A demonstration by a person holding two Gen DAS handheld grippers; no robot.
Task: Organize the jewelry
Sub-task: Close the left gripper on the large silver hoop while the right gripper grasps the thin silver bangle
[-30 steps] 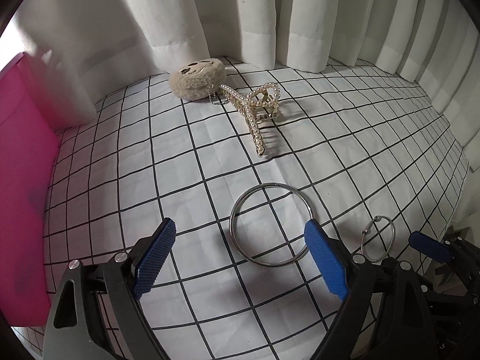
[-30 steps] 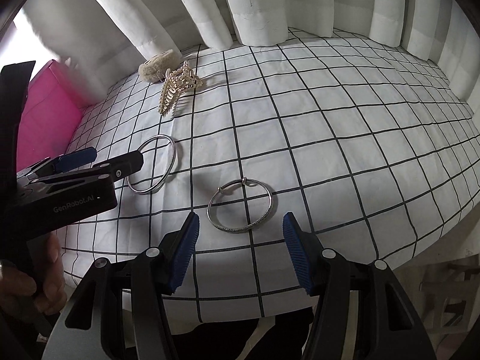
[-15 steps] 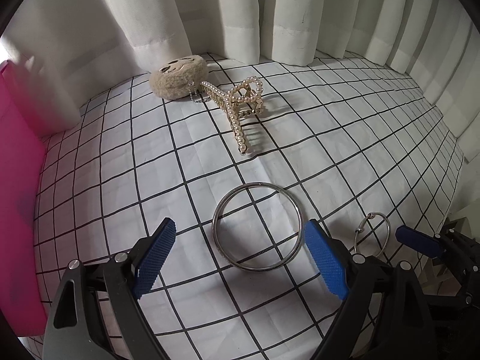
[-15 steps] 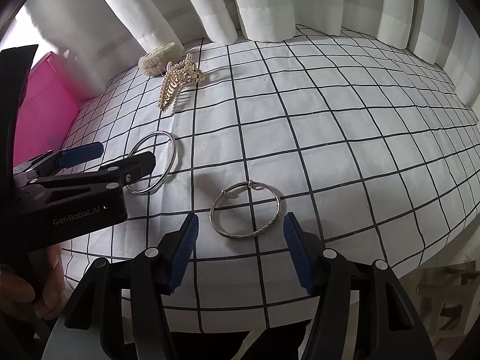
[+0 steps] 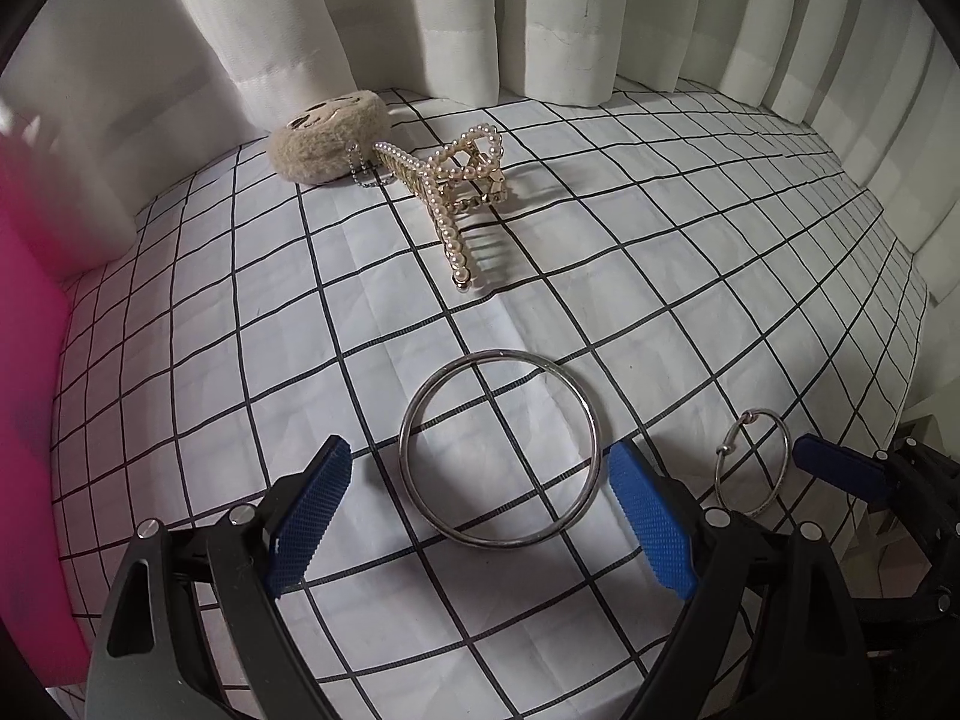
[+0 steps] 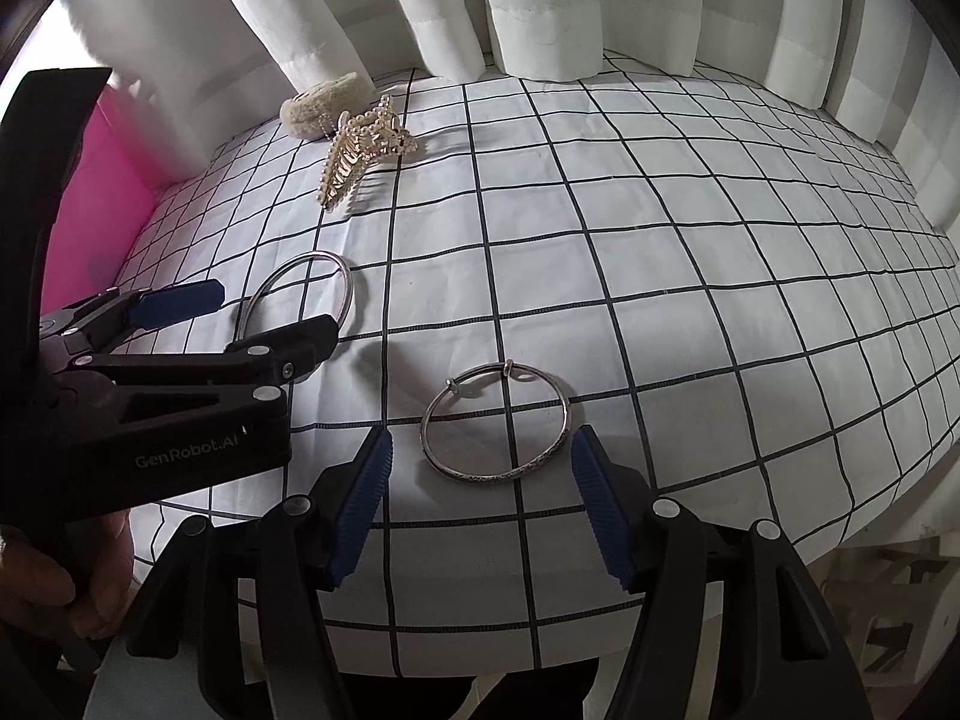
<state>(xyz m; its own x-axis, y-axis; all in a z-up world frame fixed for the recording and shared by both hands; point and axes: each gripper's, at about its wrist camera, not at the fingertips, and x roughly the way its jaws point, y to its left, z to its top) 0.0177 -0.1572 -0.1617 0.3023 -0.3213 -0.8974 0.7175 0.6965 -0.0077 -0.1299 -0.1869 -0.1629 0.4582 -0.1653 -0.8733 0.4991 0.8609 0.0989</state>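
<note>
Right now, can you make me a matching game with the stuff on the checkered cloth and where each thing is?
Things:
1. plain big ring
2. patterned bangle
3. pearl hair claw
4. fuzzy smiley pouch

Places:
A. at the back by the curtain, its bead chain next to the claw
B. between the open right gripper fingers
C. between the open left gripper fingers
D. middle of the cloth, beyond both rings

Pairs: 1-C, 2-B, 3-D, 4-A
</note>
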